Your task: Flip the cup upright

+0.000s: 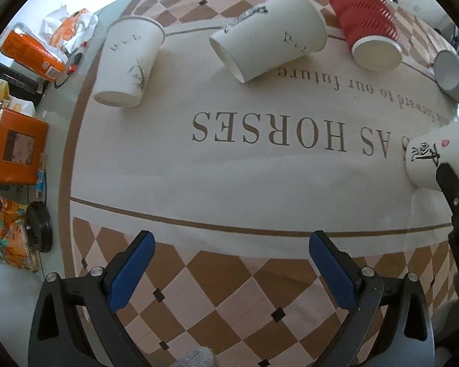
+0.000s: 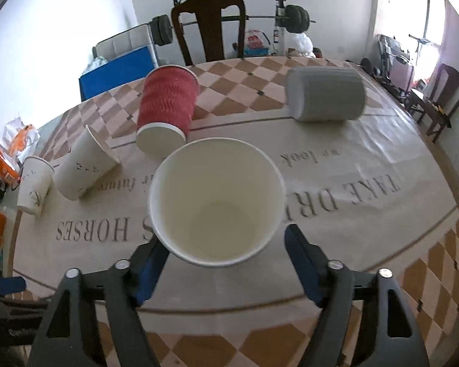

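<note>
Right gripper (image 2: 226,257) sat nearest, jaws spread around a white cup (image 2: 217,202), mouth up toward the camera; grip contact unclear. Left gripper (image 1: 229,263) hung over the checkered tablecloth (image 1: 229,165), jaws spread, nothing between. Beyond: red cup (image 2: 168,107), grey cup (image 2: 326,93) and a white cup (image 2: 82,166) lay on their sides; another white one (image 2: 35,185) stood inverted

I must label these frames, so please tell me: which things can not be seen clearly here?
- White cup at the right tool: right wrist view does not show contact; in left wrist view the frame edge cuts it.
- Grey cup: cut by the left wrist frame edge.
- Tablecloth lettering: partly covered by the cup.
</note>
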The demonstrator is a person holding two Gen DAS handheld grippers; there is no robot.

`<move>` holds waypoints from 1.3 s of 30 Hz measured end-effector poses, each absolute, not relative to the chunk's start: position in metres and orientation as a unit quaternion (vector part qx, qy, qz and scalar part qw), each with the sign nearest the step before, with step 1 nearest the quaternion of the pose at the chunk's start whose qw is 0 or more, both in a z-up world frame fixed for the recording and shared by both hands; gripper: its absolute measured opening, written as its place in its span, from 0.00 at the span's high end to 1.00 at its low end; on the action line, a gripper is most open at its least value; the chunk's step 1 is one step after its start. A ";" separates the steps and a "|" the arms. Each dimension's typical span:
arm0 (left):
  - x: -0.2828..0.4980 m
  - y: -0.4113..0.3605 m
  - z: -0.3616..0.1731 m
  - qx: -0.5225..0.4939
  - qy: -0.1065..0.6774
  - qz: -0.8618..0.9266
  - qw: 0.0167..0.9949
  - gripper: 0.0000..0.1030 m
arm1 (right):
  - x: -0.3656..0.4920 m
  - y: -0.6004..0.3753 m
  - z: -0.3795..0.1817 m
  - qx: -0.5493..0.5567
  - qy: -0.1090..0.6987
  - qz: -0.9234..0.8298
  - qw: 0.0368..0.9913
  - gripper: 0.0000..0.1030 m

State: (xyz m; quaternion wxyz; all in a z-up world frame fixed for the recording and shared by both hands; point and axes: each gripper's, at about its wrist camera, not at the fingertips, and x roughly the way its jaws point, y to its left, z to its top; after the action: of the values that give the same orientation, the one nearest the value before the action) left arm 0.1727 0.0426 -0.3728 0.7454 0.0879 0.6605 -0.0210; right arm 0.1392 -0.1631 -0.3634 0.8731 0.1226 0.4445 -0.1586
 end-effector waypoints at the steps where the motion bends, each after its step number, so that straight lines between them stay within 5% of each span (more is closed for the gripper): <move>1: 0.173 0.043 -0.367 0.089 0.658 -0.023 0.748 0.00 | 0.134 -0.163 -0.361 0.121 0.445 -0.160 0.873 0.22; 12: 0.140 0.028 -0.284 0.080 0.615 -0.055 0.783 0.00 | 0.084 -0.168 -0.282 0.085 0.463 -0.210 0.857 0.01; 26: 0.078 0.007 -0.133 0.069 0.536 -0.056 0.840 0.00 | 0.029 -0.182 -0.139 0.067 0.507 -0.185 0.839 0.00; 39: 0.042 0.006 -0.071 0.050 0.509 -0.039 0.858 0.00 | -0.011 -0.186 -0.052 0.065 0.492 -0.169 0.851 0.00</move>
State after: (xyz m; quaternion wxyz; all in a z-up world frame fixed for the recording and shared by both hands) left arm 0.0422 0.0055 -0.0706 0.8584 0.0505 0.5089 -0.0389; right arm -0.0110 -0.1856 -0.0522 0.8513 0.0653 0.4923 -0.1694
